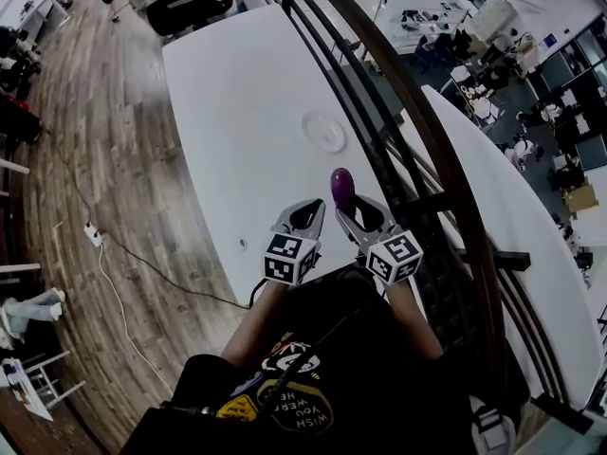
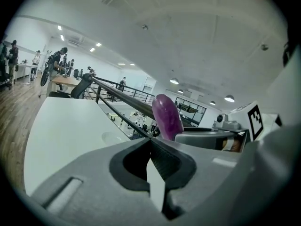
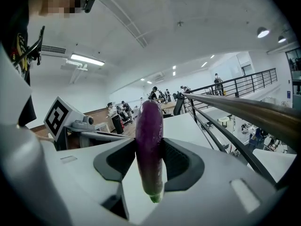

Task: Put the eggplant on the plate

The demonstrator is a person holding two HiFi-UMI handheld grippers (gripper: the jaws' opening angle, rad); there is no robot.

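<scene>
Eggplant [image 3: 149,140] stands clamped in the right gripper [image 1: 358,218]; left gripper [image 2: 151,142] beside it clenched empty; plate [image 1: 323,131] ahead on desk [image 1: 237,93].

1. eggplant [image 3: 149,145]: smooth, glossy purple skin.
2. left gripper [image 2: 151,140] and right gripper [image 3: 149,139]: matt grey plastic shells with dark ribbed pads.
3. table [image 1: 237,93]: smooth white top, matt.
4. plate [image 1: 323,131]: pale and smooth.
5. floor [image 1: 104,159]: grained wood-look planks.
6. railing [image 1: 417,112]: dark metal bars, polished top rail.
</scene>
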